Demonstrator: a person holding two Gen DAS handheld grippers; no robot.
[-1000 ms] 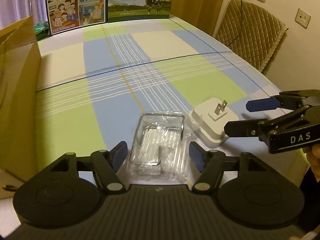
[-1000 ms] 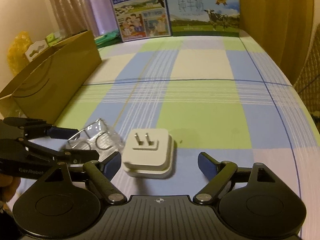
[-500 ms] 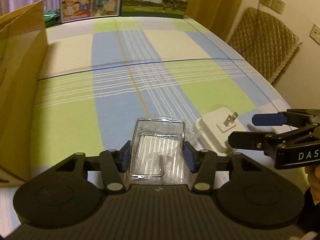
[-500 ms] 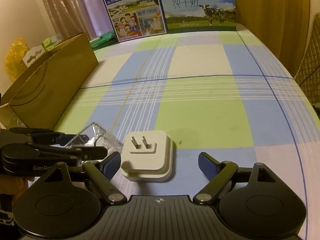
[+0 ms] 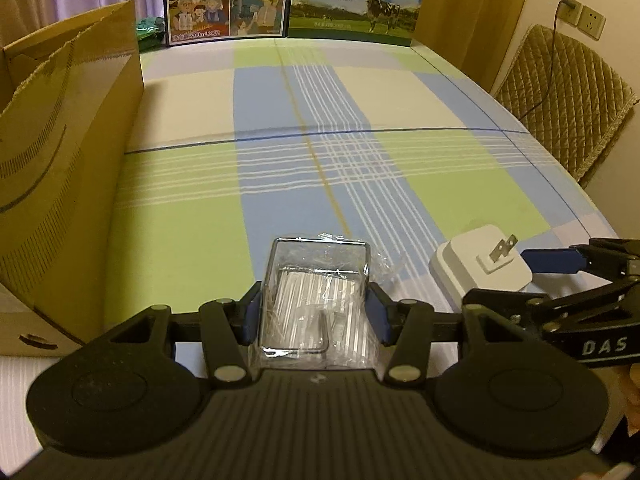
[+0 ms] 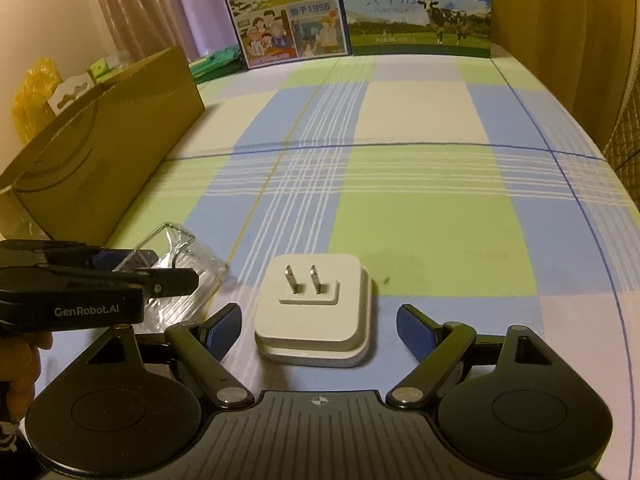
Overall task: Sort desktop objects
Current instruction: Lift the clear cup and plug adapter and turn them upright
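A clear plastic box in crinkled wrap sits between the blue pads of my left gripper, which is shut on its two sides. The same clear box shows in the right wrist view behind the left gripper's fingers. A white plug adapter with two metal prongs facing up lies on the checked tablecloth, between the spread fingers of my right gripper, which is open and not touching it. From the left wrist view the adapter lies to the right, with the right gripper's fingers around it.
An open cardboard box stands along the table's left side. Two milk cartons lean against the far edge. A quilted chair stands at the right beside the table. A person's hand holds the left gripper.
My left gripper moved forward around the clear box and shut on it. The right gripper edged closer to the adapter and stayed open.
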